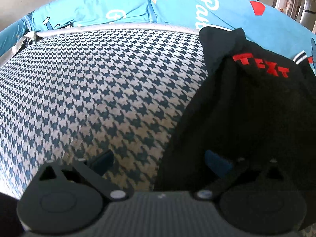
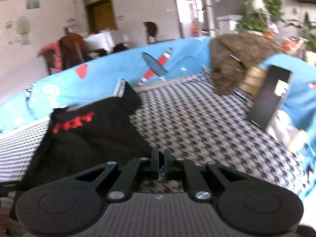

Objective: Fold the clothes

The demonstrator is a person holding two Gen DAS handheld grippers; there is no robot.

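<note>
Left gripper stands wide, its two fingers far apart and gripping nothing: one finger hangs over the houndstooth cushion, the other over the dark cloth of the black garment. That garment, with red letters reading "TEXT" across it, lies bunched on the cushion's right part, its far edge reaching the blue printed sofa cover that runs along the cushion's back. A pale piped seam marks where cushion meets cover.

Right gripper, in its own view, has its fingers drawn together to a narrow slit, with no cloth visibly between them. The black garment sits on the houndstooth cushion just left of these fingers, its red lettering blurred. Behind the cushion rises the blue sofa cover printed with an aeroplane. A brown furry throw hangs over the cover at the cushion's far right corner, with a black box propped beside it.
</note>
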